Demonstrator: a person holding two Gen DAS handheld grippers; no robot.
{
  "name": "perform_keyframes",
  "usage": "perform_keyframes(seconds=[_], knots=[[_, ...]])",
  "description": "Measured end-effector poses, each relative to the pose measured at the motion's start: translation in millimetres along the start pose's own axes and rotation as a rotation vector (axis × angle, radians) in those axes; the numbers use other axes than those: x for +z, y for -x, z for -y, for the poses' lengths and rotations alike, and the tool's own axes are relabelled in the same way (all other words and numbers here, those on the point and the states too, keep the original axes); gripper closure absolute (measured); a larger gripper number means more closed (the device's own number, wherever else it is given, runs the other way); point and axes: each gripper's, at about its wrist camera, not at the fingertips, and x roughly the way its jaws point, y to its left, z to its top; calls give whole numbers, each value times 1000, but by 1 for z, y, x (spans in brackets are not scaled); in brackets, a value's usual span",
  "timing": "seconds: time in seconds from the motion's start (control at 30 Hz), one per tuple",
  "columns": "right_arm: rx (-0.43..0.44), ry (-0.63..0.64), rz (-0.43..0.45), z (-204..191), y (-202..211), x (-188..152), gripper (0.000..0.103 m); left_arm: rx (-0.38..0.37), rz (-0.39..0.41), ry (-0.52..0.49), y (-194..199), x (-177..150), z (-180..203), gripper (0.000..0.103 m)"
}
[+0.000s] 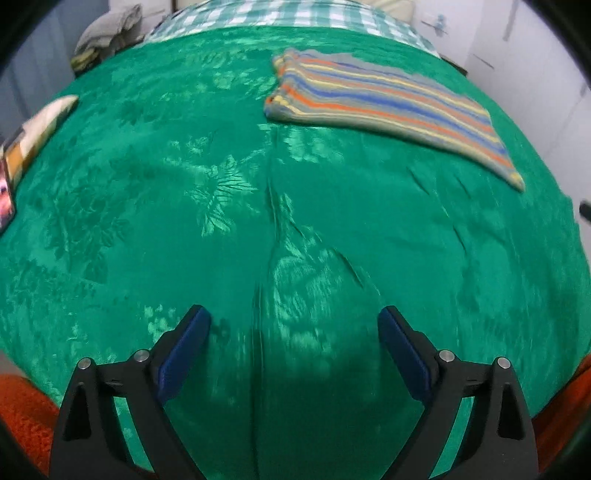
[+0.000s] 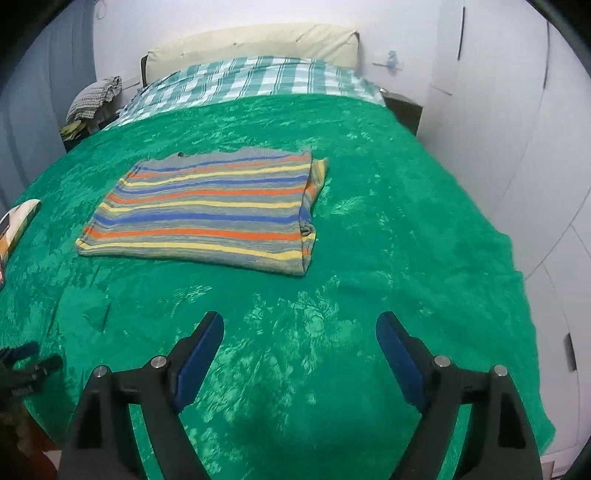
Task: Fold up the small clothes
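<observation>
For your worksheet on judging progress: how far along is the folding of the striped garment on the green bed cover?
Done: the striped garment lies flat on the green cover as a rectangle, one side tucked over at its right edge. In hand: nothing; the left gripper and right gripper are open, clear of it. Left: possibly another fold; no other unfolded small clothes show on the cover.

1. I see a big bed (image 2: 424, 229) with a shiny green blanket (image 2: 369, 258) on top.
2. A green and white checked sheet (image 2: 258, 79) lies at the far end.
3. A cream headboard (image 2: 258, 40) stands behind it.
4. The walls (image 2: 406, 33) are white and plain.
5. On the right, I see white cupboard doors (image 2: 517, 110).
6. A heap of grey cloth (image 2: 96, 98) sits left of the bed.
</observation>
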Motion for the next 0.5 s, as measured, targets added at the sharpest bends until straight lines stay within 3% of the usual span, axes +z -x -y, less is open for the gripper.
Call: perform_keyframes(seconds=[0.23, 0.5], knots=[[-44, -5, 24, -4, 28, -10, 19, 2, 59, 11, 26, -7, -6, 9], [-6, -51, 94, 10, 36, -40, 18, 48, 107, -40, 38, -17, 1, 9]])
